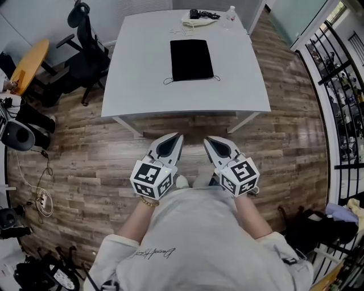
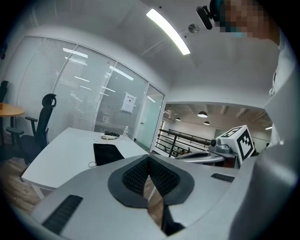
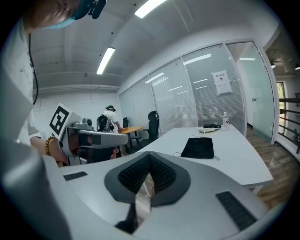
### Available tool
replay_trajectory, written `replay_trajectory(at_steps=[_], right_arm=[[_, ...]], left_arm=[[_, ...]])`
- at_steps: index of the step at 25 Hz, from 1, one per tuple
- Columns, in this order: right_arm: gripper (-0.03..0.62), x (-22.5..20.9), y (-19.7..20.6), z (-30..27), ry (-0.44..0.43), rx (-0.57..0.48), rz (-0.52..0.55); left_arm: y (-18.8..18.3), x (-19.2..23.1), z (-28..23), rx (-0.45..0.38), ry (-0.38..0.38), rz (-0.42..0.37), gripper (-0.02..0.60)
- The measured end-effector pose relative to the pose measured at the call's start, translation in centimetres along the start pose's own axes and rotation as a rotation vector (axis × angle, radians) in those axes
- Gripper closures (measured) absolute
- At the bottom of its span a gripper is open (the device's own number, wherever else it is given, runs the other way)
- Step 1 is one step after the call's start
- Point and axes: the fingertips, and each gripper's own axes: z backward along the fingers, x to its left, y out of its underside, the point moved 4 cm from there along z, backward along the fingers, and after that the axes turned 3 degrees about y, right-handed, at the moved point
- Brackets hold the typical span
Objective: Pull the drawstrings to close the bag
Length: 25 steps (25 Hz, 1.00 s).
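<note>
- The left tongs [image 1: 178, 136] were fully shut. Their ribbed black pads met at the tip, with nothing between them and nothing touched.
- The right tongs [image 1: 209, 140] were likewise shut tight and empty.
- Both hung side by side over the wood-plank floor [image 1: 79, 148], short of the desk's [image 1: 142, 91] near edge, with their tips angled toward each other.
- The black drawstring bag [image 1: 191, 59] lay flat near the middle of the desk, well apart from both tongs. It was a soft, matte cloth rectangle.
- A thin drawstring loop [image 1: 168, 81] stuck out at each corner of the bag's nearer end.
- The desk was smooth, white and rectangular, and a bare stretch ran from the bag to the near edge.
- A clear plastic bottle [image 1: 229, 17] and a small pale bundle [image 1: 199, 20] sat at the far edge.
- A black office chair [image 1: 85, 54] stood just off the desk's left edge.
- A black metal railing [image 1: 335, 85] ran well off to the right, with open floor between it and the desk.
</note>
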Motion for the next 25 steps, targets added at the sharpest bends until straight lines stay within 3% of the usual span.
replay_trajectory(at_steps=[16,25], right_arm=[[0.572,-2.3,-0.1,-2.2,0.023,0.005,-0.024],[0.572,-6.8,-1.5,-7.1,-0.007,0.018,-0.023]], left_arm=[[0.4,2.5,-1.2,0.012,-0.002,0.017,0.572],[-1.2,6.2,-6.3,0.018,-0.012,0.016,0.572]])
